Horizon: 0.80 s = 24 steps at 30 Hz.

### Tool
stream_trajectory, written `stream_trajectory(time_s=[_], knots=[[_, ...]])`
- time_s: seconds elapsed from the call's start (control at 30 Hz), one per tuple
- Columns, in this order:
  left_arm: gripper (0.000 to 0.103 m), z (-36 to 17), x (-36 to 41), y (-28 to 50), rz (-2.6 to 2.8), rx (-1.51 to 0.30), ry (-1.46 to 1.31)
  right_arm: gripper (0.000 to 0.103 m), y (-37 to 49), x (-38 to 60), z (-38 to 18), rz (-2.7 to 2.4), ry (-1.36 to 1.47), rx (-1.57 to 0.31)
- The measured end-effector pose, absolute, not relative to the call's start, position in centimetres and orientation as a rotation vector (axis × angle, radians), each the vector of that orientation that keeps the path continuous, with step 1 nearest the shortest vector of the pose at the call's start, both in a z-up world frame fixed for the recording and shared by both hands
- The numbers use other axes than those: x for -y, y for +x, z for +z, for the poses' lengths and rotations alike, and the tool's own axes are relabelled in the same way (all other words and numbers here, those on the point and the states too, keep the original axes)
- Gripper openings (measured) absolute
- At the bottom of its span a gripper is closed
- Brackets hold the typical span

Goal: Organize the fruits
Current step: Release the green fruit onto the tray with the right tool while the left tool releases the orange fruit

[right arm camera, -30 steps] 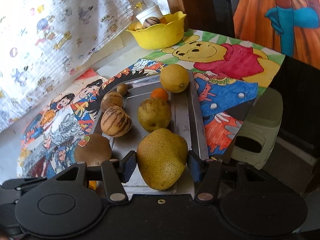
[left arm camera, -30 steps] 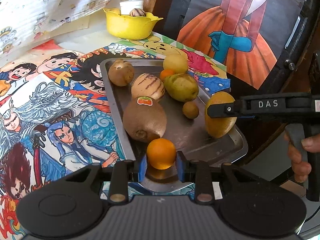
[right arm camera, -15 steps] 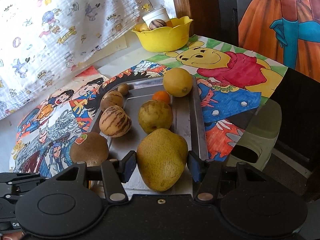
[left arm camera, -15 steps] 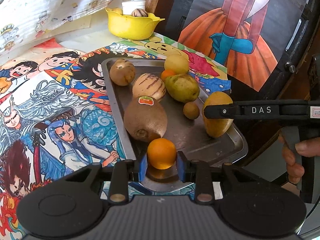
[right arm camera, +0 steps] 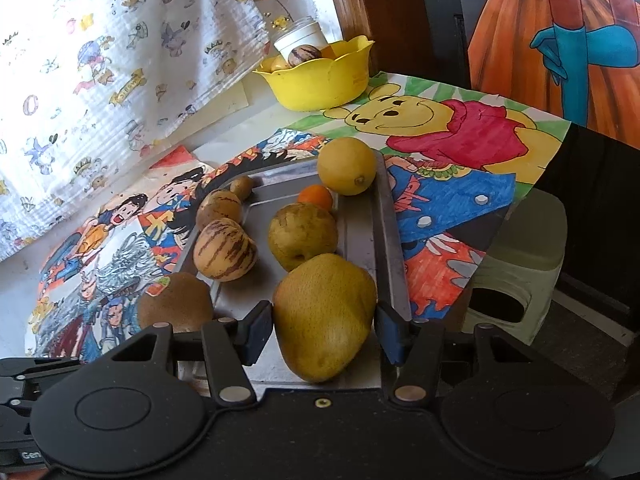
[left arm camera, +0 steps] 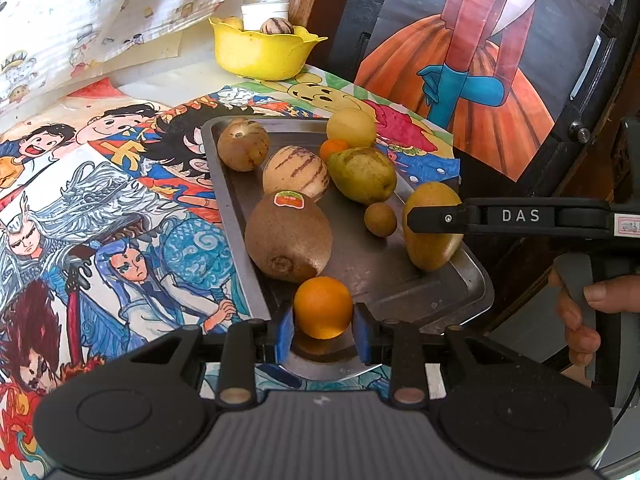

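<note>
A metal tray lies on a cartoon-printed cloth and holds several fruits. At its near edge a small orange rests on the tray, with my left gripper shut on it, blue pads against both sides. A big yellow-brown pear stands at the tray's right edge, and my right gripper is shut on it. From the left wrist view one finger of that gripper crosses the same pear. Whether the pear is lifted off the tray I cannot tell.
Also on the tray: a brown stickered fruit, a striped melon, a green pear, a lemon and a tiny orange. A yellow bowl with fruit stands at the back. A green stool is off the table's right.
</note>
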<state>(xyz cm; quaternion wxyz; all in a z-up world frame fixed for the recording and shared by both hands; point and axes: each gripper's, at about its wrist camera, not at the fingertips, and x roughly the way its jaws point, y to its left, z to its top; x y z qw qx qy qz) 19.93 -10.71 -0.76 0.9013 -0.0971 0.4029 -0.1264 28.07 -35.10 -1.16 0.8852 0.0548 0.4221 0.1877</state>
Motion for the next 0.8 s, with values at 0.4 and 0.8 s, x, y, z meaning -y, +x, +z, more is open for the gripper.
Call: stream_trajectory(time_s=[0.4,0.8], knots=[[0.038,-0.3,10.7,19.4,-0.261,-0.808,-0.171,0.059,27.6,35.8,-1.4,0.383,0.146,-0.861],[0.053,0.0,10.2,18.6,-0.217,-0.775,-0.135,0.070,26.7,36.0,-1.1,0.372,0.150,-0.810]])
